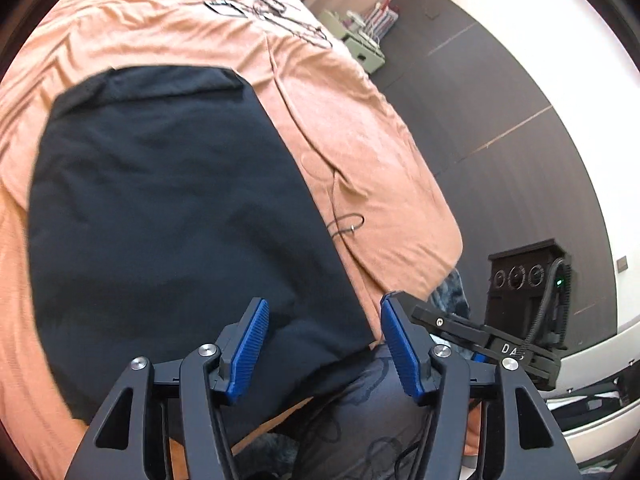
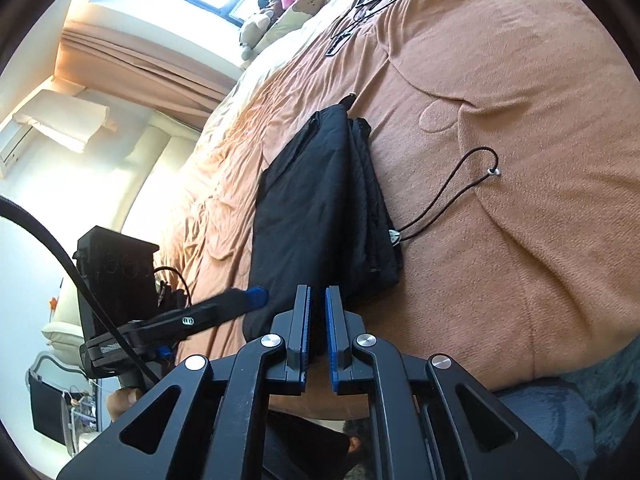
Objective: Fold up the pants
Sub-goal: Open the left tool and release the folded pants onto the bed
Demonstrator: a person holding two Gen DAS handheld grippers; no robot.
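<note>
Pants (image 2: 316,208): black, matte fabric, folded into a compact stacked bundle. Bundle lies flat on the orange bed cover (image 2: 500,128), near the bed's near edge. In the right wrist view, several layered edges show along the bundle's right side, stepped slightly one over another. A thin black drawstring (image 2: 452,196) runs out from that side and loops across the cover, ending in a small metal tip. In the left wrist view the top layer is broad and mostly smooth, shallow creases only, with a straight folded band along its far edge.
</note>
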